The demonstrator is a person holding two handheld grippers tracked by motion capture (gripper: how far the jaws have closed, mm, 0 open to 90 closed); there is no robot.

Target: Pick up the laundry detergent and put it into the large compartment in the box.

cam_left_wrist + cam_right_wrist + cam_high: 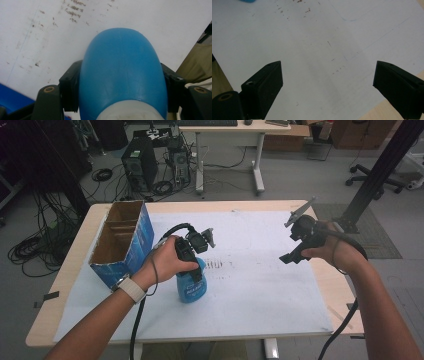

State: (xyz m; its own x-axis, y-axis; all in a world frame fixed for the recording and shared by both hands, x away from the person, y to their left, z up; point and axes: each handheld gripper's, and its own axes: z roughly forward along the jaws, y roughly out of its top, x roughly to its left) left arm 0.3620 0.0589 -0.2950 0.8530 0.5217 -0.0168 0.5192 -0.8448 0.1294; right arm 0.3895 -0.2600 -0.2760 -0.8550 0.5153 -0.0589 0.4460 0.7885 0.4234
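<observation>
At the center of the high view, the left gripper [192, 262] clamps a blue spray bottle [192, 287] standing on the white sheet [260, 285]. The right gripper [300, 247], jaws wide and empty, hovers at right. Best kept upright, squeezed evenly.

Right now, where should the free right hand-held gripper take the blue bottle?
Probably the upper body of the blue bottle, coming from its right: it stands upright, its rounded sides fit the jaws, and the left hand-held gripper already clamps its top. The right hand-held gripper is open.
</observation>
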